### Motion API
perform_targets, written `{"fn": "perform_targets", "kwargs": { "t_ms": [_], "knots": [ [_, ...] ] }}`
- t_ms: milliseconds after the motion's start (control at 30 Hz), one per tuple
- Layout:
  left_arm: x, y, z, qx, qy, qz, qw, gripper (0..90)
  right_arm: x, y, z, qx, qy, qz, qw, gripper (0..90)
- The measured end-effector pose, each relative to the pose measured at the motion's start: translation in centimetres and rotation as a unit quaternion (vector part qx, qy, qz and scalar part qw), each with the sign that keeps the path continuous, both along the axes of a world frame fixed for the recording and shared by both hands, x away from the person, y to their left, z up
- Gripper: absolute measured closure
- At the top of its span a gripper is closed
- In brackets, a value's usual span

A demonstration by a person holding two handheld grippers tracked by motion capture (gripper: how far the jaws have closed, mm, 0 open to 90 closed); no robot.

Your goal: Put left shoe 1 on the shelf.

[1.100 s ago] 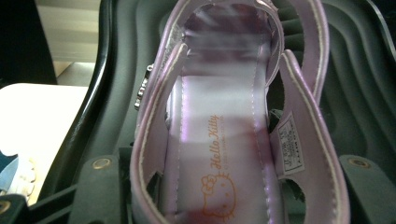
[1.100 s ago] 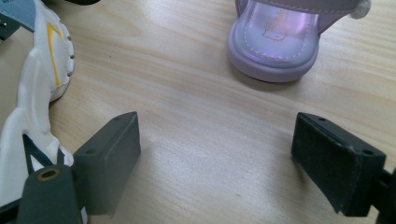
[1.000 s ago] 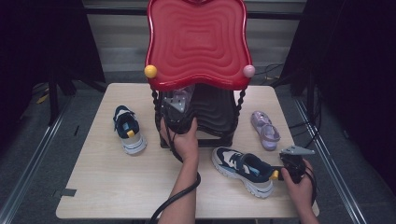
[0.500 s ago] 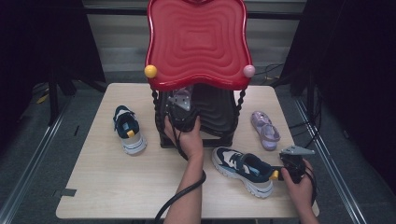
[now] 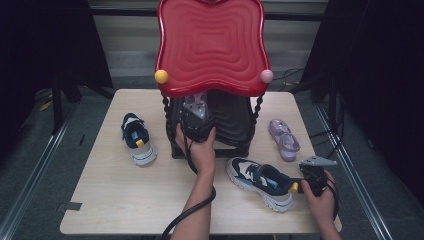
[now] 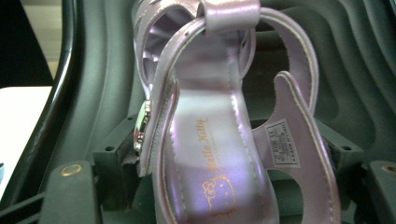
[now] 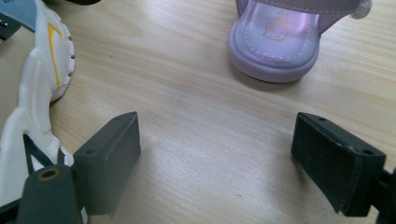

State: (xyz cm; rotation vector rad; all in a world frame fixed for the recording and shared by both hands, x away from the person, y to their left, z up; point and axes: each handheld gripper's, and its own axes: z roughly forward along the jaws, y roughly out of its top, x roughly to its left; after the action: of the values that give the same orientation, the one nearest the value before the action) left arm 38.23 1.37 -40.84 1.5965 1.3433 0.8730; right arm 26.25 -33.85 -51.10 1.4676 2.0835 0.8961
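While left gripper clamps lilac sandal inside black rack, right gripper gapes wide beside sneaker.

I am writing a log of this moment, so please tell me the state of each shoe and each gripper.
Left gripper: under the red shelf top, shut on a purple sandal.
Right gripper: open, fingers above bare table.
Second purple sandal: lying flat on the table.
Right sneaker: upright, beside the right gripper.
Left sneaker: upright, apart.
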Motion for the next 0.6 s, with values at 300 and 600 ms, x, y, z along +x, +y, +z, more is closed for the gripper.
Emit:
{"fn": "perform_targets", "kwargs": {
  "t_ms": [300,600],
  "knots": [
    [-0.4,0.7,0.4,0.009,0.011,-0.031,0.9994,21.7,0.0,0.0,0.0,0.0,0.0,0.0,1.0,15.1],
    [-1.2,1.8,0.6,0.018,0.025,-0.064,0.9975,22.1,0.0,0.0,0.0,0.0,0.0,0.0,1.0,15.1]
  ]
}}
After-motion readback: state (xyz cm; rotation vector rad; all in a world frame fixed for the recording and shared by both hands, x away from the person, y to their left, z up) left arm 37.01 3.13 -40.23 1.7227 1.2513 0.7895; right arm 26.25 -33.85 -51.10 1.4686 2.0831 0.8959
